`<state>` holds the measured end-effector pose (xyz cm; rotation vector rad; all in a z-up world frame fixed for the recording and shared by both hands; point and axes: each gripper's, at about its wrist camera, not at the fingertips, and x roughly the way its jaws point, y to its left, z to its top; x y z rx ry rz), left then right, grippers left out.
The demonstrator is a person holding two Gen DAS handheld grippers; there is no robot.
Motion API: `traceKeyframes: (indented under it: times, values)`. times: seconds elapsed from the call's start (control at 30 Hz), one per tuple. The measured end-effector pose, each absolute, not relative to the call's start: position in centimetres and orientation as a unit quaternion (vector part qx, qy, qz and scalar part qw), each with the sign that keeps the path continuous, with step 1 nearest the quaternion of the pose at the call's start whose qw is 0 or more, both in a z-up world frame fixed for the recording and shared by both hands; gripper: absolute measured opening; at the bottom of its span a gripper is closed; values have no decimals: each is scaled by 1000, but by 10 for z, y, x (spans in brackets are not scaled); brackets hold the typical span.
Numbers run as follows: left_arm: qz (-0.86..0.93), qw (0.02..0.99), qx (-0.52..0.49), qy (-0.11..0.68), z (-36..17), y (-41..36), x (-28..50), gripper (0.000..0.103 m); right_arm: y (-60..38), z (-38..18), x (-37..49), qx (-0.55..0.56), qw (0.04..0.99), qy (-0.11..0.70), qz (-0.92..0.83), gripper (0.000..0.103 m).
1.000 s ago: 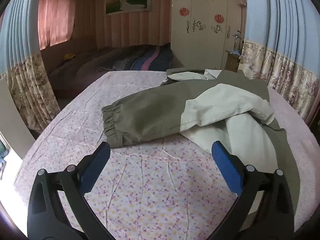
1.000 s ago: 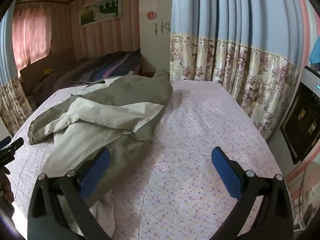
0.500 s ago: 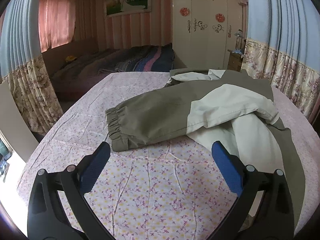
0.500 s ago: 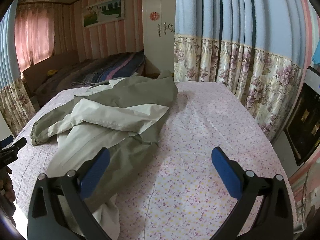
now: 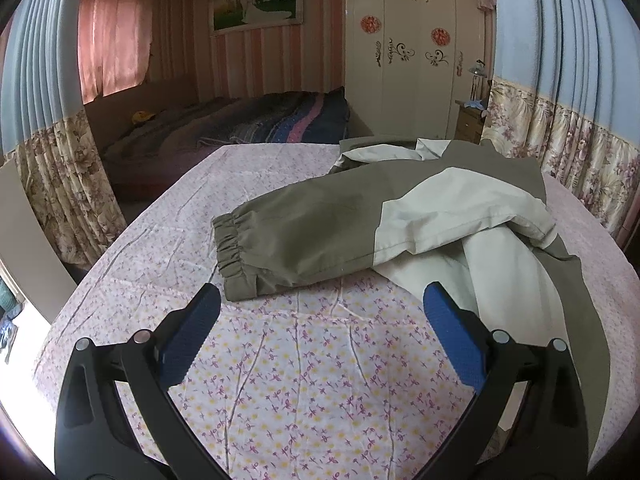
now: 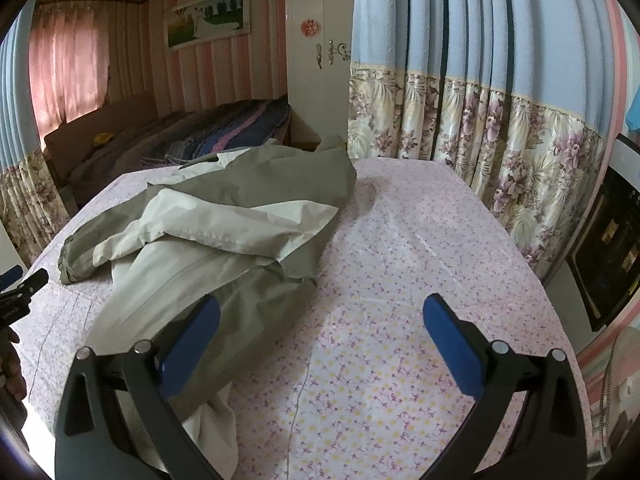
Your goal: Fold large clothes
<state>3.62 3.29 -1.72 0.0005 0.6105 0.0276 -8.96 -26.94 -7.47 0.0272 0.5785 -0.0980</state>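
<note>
In the left wrist view, the left gripper (image 5: 320,312) hangs over the floral tablecloth (image 5: 280,368) with its blue-padded fingers (image 5: 188,340) spread wide and nothing between them. Just ahead lies an olive and cream jacket (image 5: 400,216), crumpled across the far and right part of the table. One sleeve stretches toward the left, and its elastic cuff (image 5: 234,256) sits just beyond the left fingertip, not touching it. A dark bed (image 5: 240,128) and a white wardrobe (image 5: 404,48) stand behind.

In the right wrist view, the right gripper (image 6: 320,316) also has its fingers (image 6: 452,344) wide apart and empty. The jacket (image 6: 224,216) fills the left half of the table; its lower hem runs under the left finger and hangs over the near edge. The right finger is above bare tablecloth (image 6: 400,248). At the far left edge, part of the left gripper (image 6: 18,292) shows. Flowered curtains (image 6: 480,132) hang beyond the table.
</note>
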Motion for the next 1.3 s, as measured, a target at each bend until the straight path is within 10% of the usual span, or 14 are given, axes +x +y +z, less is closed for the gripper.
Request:
traceKeyframes:
  times: [1.3]
  values:
    - [22, 953, -19, 300, -19, 47, 40, 100, -267, -83, -82, 16, 953, 299, -50, 101]
